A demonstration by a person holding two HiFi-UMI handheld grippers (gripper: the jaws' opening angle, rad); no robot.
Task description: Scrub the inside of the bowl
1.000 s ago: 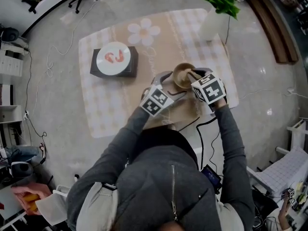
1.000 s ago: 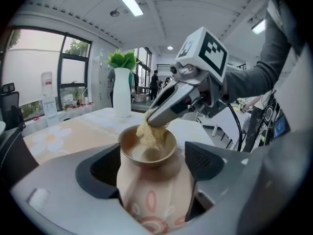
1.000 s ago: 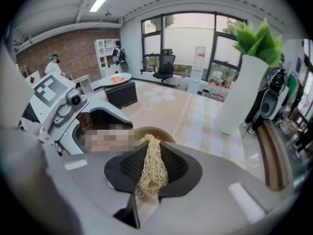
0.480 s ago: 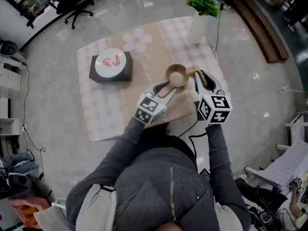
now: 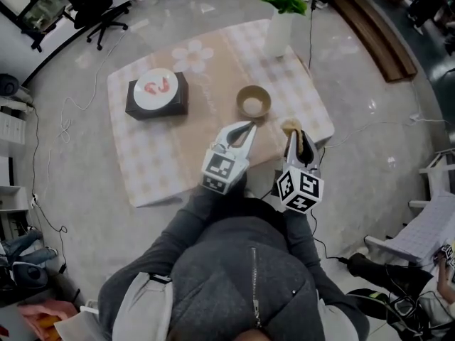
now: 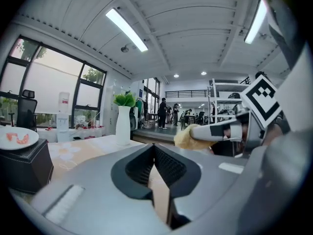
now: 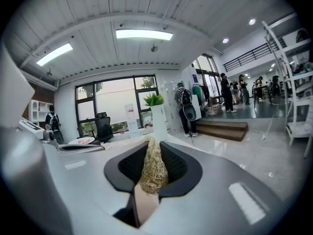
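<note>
**Bowl stands apart from both grippers**

The left gripper (image 5: 247,126) is clenched on nothing. The right gripper (image 5: 295,137) pinches a straw-coloured fibre scrubber (image 7: 153,170). Just beyond both, the round tan bowl (image 5: 254,101) stands upright on the checked tablecloth (image 5: 163,148), its inside pale.

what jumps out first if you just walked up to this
The two marker-cubed tools the person holds over the near edge of the checked tablecloth: the right tool is shut on a straw-coloured scrubber, and the left tool is shut and empty. Just beyond them the brown bowl stands on the cloth, touched by neither.
</note>
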